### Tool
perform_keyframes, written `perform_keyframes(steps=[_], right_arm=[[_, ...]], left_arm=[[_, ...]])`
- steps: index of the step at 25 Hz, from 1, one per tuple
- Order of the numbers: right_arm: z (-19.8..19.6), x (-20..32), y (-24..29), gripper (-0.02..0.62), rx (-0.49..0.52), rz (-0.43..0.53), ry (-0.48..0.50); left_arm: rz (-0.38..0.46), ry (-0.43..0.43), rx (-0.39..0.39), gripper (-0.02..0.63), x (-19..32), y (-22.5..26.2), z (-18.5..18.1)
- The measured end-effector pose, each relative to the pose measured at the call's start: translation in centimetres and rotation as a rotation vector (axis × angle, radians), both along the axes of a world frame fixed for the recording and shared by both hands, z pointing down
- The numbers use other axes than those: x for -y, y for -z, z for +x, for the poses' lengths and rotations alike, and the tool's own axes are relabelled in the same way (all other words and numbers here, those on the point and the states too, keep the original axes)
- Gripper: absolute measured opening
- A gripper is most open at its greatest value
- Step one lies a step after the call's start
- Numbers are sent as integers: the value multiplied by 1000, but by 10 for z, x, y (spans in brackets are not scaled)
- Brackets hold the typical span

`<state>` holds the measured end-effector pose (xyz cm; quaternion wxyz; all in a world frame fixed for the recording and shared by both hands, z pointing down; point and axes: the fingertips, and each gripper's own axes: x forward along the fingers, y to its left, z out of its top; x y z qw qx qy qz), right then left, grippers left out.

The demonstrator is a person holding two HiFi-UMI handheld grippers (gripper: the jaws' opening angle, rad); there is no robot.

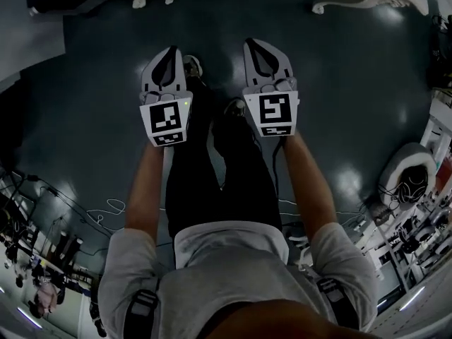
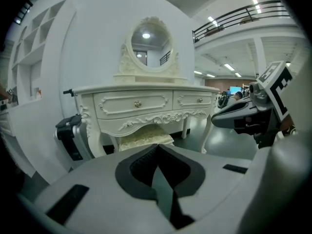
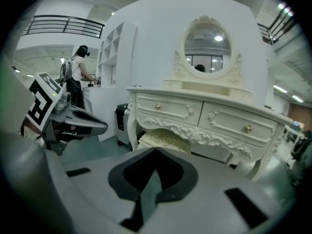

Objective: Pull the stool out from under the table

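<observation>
The floor (image 1: 85,104) is a dark teal, glossy surface that reflects the ceiling lights. The operator stands on it in black trousers (image 1: 219,182), with loose white cables (image 1: 106,207) trailing behind the feet.

Both tools are held out in front, side by side and apart. The left gripper (image 1: 171,49) has grey, matt shells with black ribbed pads; its jaws are together, pad meeting pad. The right gripper (image 1: 255,43) is of the same build and is likewise closed, tip to tip. Each carries a cube with square black-and-white markers.

Ahead stands the table (image 2: 146,88), a cream-white dressing table with a curved front, two drawers with small round knobs, carved scrollwork along the apron and slender curved legs. The stool (image 2: 145,138) sits tucked in the kneehole under the table, between the legs, well apart from both grippers; only its pale, patterned cushion top shows. An oval mirror (image 2: 147,38) in a carved frame stands on the table top.

A black-and-grey unit (image 2: 73,134) stands just beside the table's leg on the left gripper's side; its type cannot be told. Behind the table rises a smooth white curved wall with open box shelves (image 2: 33,57). Farther off, a balcony railing (image 2: 243,14) runs below strip lights, and a person (image 3: 75,82) stands at a counter.
</observation>
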<state>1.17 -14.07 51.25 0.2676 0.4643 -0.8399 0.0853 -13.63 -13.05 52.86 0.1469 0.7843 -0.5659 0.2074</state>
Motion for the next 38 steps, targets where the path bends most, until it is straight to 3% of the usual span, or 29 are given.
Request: perform_keyframes(steps=[9,12,16,20,29,32,34,36,37,38], right_arm=[[-14,72,-49,14,6,7,-39],[-16,97,-68,14,41,-36,-67],[-2,125,-100,14,132,-144,-142],[11,142,-141,14,166,-240,-204],[31,171,-199,14,96,-231,-206],[34,185,-208,15,62,-220,-189],[33,192,-213,15,-23,-183,-122],[29,197,-220,16,-156,-124,-3],[27,199,-224,45,-228,-92,59],[24,201,-228,115,-296,-64,116]], left_arm=[[-19,10,-18,6,68,-56,-28],[-35,18,-25,6,91,-74,-33],[-122,6,-79,6,110,-107,-27],[-123,-37,14,6,126,-137,-30],[-103,-3,122,6,162,-192,-55],[-97,10,197,6,176,-203,-69],[-87,-11,289,6,184,-210,-78],[-69,-72,449,6,190,-217,-84],[-49,-116,556,6,194,-220,-86],[-21,-164,666,8,198,-223,-86]])
